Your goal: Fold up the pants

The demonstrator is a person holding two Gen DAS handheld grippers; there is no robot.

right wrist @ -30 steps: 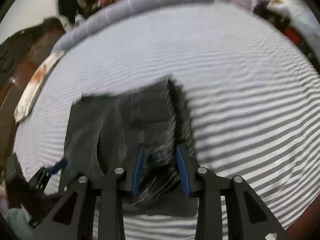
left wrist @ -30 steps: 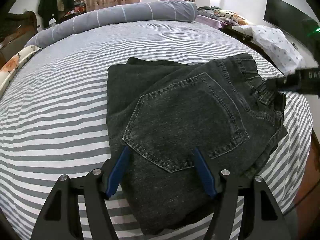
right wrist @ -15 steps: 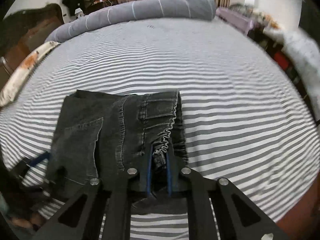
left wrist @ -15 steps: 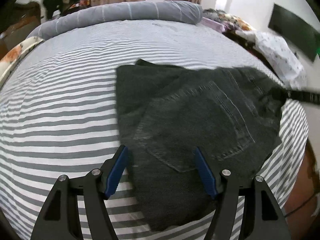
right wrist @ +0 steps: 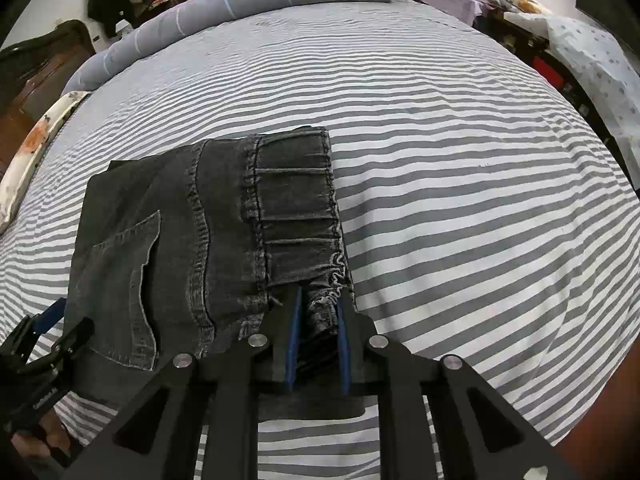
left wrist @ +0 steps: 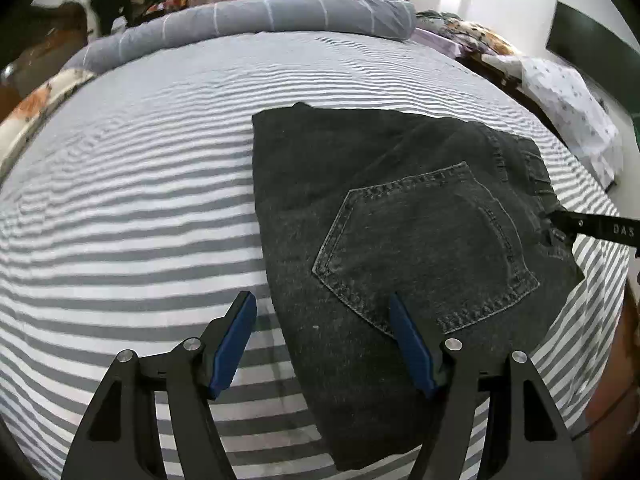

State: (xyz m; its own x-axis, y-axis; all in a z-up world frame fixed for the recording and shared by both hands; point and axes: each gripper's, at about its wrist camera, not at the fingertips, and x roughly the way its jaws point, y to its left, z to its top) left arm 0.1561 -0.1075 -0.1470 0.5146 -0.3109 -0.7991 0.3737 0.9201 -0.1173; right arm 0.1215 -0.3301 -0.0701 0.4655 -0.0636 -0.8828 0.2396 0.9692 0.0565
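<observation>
Dark grey jeans (left wrist: 400,216) lie folded into a thick rectangle on the striped bed (left wrist: 132,208), back pocket up. My left gripper (left wrist: 322,308) is open, its blue pads straddling the folded stack's near left edge. In the right wrist view the jeans (right wrist: 168,240) show their elastic waistband, and my right gripper (right wrist: 318,304) is shut on the waistband's near corner. The right gripper also shows at the far right of the left wrist view (left wrist: 596,228). The left gripper shows at the lower left of the right wrist view (right wrist: 44,332).
A rolled grey duvet (left wrist: 256,16) lies along the bed's far end. A floral pillow (left wrist: 36,108) lies at the left edge. A dotted white cloth (left wrist: 568,100) and a dark screen (left wrist: 592,60) are to the right. The bed's right edge drops off near the jeans.
My right gripper closed on the waistband corner. The left gripper stayed open and shifted left, so the jeans now sit more to the right in its view.
</observation>
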